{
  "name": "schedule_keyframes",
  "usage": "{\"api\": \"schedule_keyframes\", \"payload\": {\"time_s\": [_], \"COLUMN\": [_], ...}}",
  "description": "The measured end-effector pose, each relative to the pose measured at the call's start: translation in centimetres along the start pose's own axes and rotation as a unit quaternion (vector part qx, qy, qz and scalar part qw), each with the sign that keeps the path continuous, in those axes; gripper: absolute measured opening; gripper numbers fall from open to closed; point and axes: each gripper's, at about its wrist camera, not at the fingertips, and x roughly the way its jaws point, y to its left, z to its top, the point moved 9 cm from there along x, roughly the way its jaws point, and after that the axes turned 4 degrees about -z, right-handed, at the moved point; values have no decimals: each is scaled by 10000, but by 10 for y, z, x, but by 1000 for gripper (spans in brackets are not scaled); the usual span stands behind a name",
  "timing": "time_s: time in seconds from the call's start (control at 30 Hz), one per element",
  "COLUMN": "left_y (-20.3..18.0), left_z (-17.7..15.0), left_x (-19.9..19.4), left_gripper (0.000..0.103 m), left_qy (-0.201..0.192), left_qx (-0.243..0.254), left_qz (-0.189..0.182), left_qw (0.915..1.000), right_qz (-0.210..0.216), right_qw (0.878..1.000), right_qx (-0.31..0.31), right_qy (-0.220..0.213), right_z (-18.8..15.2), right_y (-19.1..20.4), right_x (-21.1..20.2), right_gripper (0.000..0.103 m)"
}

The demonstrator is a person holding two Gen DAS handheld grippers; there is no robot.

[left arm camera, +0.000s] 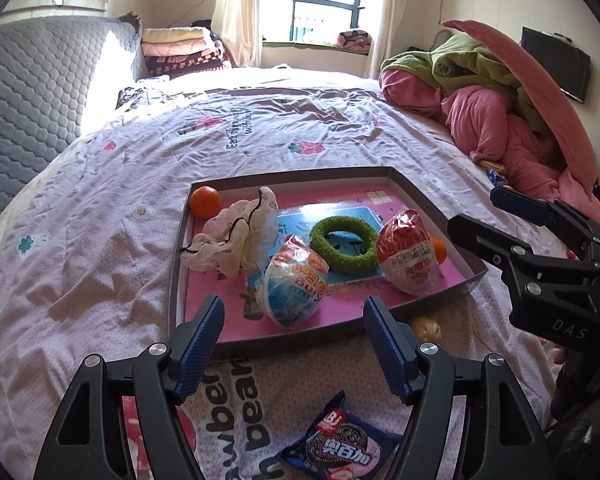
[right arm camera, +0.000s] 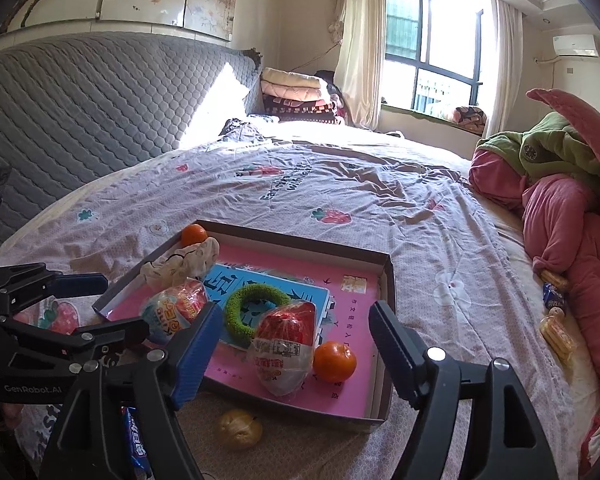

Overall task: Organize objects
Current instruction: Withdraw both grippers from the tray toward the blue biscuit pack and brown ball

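Snacks and small things lie on the bed around our two claws, most of them already in a shallow cardboard tray (left arm camera: 396, 178). Our left claw (left arm camera: 294, 340) hovers released, its blue pads well apart and holding nothing. Just beneath and nearest to it a dark cookie packet (left arm camera: 342, 444) lies on the bedsheet (left arm camera: 100, 280). Between its fingertips and a little ahead, we see the tray's near wall, and just inside it a blue-and-white wrapped egg (left arm camera: 294, 284). Beyond that egg, to the left, a crumpled cloth pouch (left arm camera: 236, 236) rests partly over the tray's left wall, with an orange (left arm camera: 206, 201) in the far left corner.

Our right claw (right arm camera: 292, 340) is likewise spread wide and empty. Close below it, outside the tray, sits a small yellowish wrapped snack (right arm camera: 238, 428). Just ahead between its fingers a red-and-white wrapped egg (right arm camera: 286, 350) lies beside a second orange (right arm camera: 335, 361). Farther in, a green fuzzy ring (right arm camera: 254, 312) lies on the tray's printed floor. Off to the far right, pink bedding (right arm camera: 560, 220) is heaped with small packets (right arm camera: 556, 334) at its edge.
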Motion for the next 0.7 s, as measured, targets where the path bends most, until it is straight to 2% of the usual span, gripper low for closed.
{"api": "schedule_keyframes", "payload": {"time_s": [0.4,0.7], "left_y": [1,-2], "left_z": [-55,-78], "left_x": [-31,-41], "left_gripper": [74,74], "left_qy": [108,159], "left_qx": [250,267], "left_qz": [27,43], "left_qw": [9996,9995], "right_qz": [139,141], "right_qw": [9997,9992], "right_qx": [-45,-32], "right_qy": [186,378], "right_z": [-29,-56], "right_y": [15,21], "right_x": [-18,-29], "right_gripper": [76,77]}}
